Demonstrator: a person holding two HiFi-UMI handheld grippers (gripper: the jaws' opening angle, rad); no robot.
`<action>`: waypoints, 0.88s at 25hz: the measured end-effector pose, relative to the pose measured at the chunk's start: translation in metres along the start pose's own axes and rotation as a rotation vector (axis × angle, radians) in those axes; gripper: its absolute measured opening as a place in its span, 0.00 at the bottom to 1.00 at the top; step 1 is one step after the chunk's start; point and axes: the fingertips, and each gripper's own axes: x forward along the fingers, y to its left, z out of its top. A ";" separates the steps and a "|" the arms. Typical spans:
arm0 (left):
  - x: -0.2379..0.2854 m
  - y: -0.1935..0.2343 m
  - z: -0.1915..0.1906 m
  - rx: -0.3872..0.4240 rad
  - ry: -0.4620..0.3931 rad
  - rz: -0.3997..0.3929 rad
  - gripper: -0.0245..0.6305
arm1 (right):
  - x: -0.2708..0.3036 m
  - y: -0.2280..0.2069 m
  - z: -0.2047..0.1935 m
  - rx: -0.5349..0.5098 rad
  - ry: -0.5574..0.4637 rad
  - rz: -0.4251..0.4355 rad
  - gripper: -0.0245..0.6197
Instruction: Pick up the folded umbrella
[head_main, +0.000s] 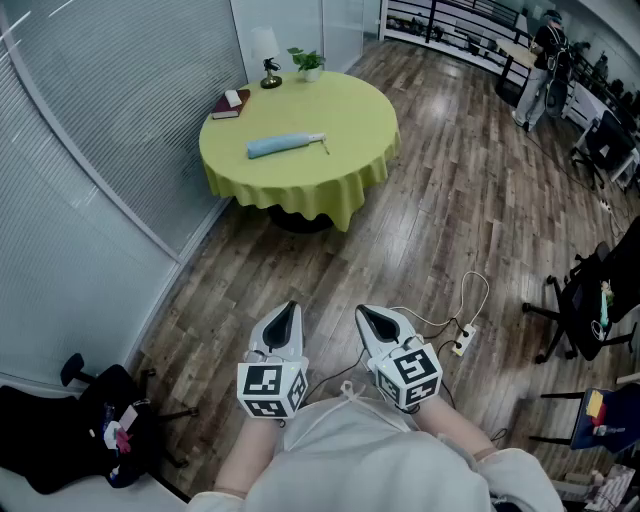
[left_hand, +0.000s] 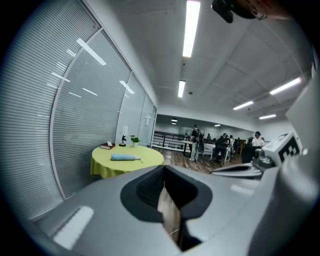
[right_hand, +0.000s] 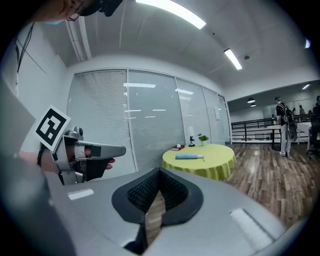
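Nearest me, my left gripper (head_main: 288, 312) and right gripper (head_main: 368, 318) sit side by side above the floor (head_main: 430, 240), both with jaws closed and empty. Far ahead, the umbrella (head_main: 285, 146) lies flat on the round table (head_main: 355, 150).

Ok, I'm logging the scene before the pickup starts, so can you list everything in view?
table: one, round, yellow-green cloth, by the blinds wall
folded umbrella: one, light blue, lying mid-table
book: one, dark red, table's left edge
lamp: one, white shade, table's far edge
potted plant: one, green, beside the lamp
power strip: one, white, corded, on the wood floor
office chairs: at least two, black, right edge and lower left
person: one, standing, far right
left gripper: grey, jaws together, empty
right gripper: grey, jaws together, empty
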 end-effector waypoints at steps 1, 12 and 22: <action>0.001 0.000 0.000 0.001 -0.001 0.003 0.05 | 0.001 -0.001 0.000 0.000 0.000 -0.001 0.04; 0.005 0.002 0.000 0.003 -0.009 0.040 0.05 | 0.000 -0.013 -0.001 0.024 -0.010 -0.013 0.04; 0.021 -0.002 -0.022 -0.020 0.044 0.046 0.05 | -0.002 -0.033 -0.016 0.094 -0.006 -0.002 0.04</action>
